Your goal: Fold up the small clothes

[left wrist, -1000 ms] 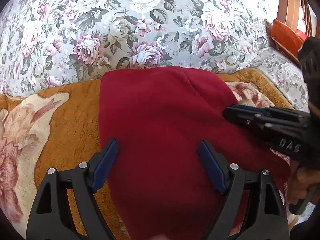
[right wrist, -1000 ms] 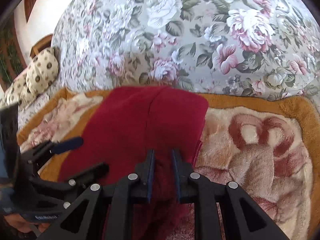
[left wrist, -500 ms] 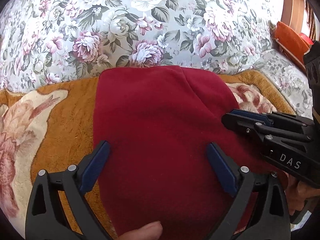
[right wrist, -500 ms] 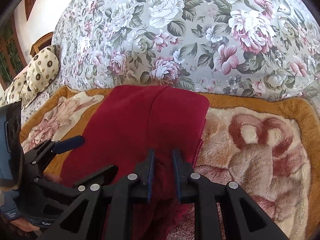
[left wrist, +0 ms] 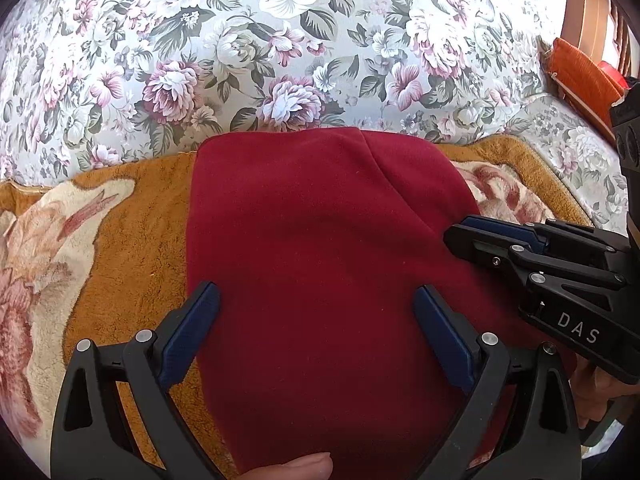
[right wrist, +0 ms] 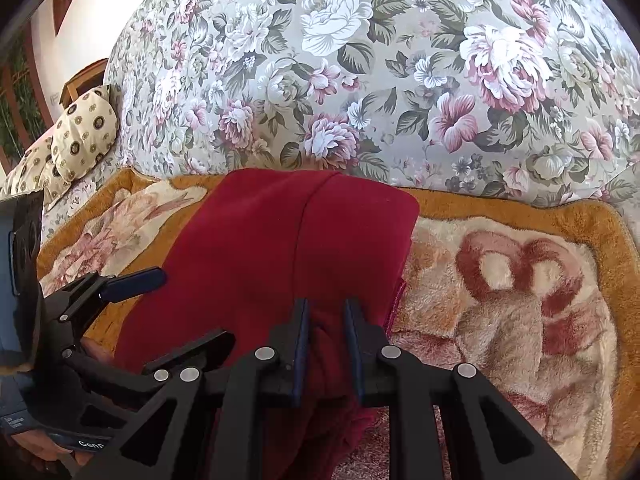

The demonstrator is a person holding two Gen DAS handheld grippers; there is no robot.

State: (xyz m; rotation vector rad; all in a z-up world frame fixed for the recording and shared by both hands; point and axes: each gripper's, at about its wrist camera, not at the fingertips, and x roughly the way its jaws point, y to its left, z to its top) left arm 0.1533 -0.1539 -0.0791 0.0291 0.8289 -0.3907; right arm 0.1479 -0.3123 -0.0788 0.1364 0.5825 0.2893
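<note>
- Over the last second my left hand-held gripper has slid back toward me, fingers wide apart over the red garment, holding nothing.
- My right hand-held gripper has kept its fingers nearly closed, pinching a bunched fold at the near right edge.
- I judge the next fold is being prepared.
- The garment is plain dark-red fleece, smooth, one seam, lying on an orange floral blanket before a flowered sofa back.

a: black framed left tool, blue pads, silver screws?
b: same on right tool. white "das" lettering along one side. bare thumb tip below.
</note>
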